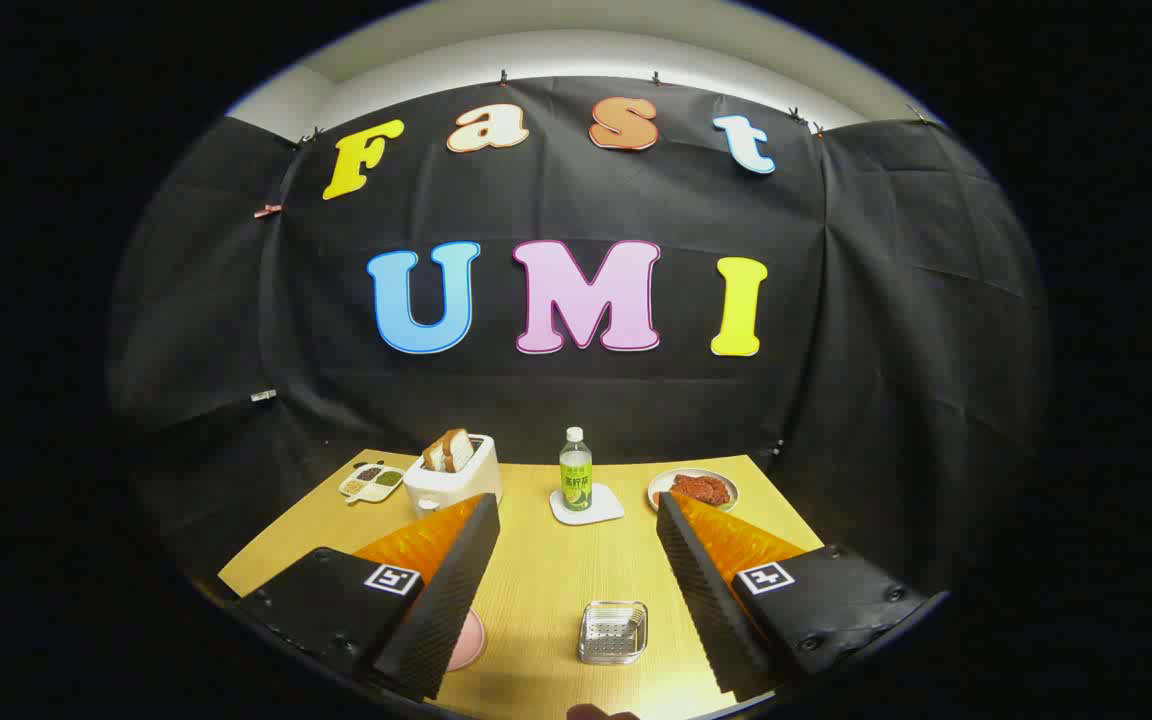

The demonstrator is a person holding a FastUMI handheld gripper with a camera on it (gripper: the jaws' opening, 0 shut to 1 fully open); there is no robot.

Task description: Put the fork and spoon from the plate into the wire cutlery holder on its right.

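Hand-held gripper (pixel 576 545) gapes empty — wire cutlery holder (pixel 613 632) between its fingers.

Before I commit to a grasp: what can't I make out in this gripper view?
- Pink plate: mostly hidden behind the left finger of the open gripper, so the fork and spoon cannot be made out.
- Wire cutlery holder: too small to tell what it contains.
- Small divided dish, far side of the wooden table: contents too small to identify.

Gripper view looks from above the near table (pixel 546 570) edge toward the booth wall.
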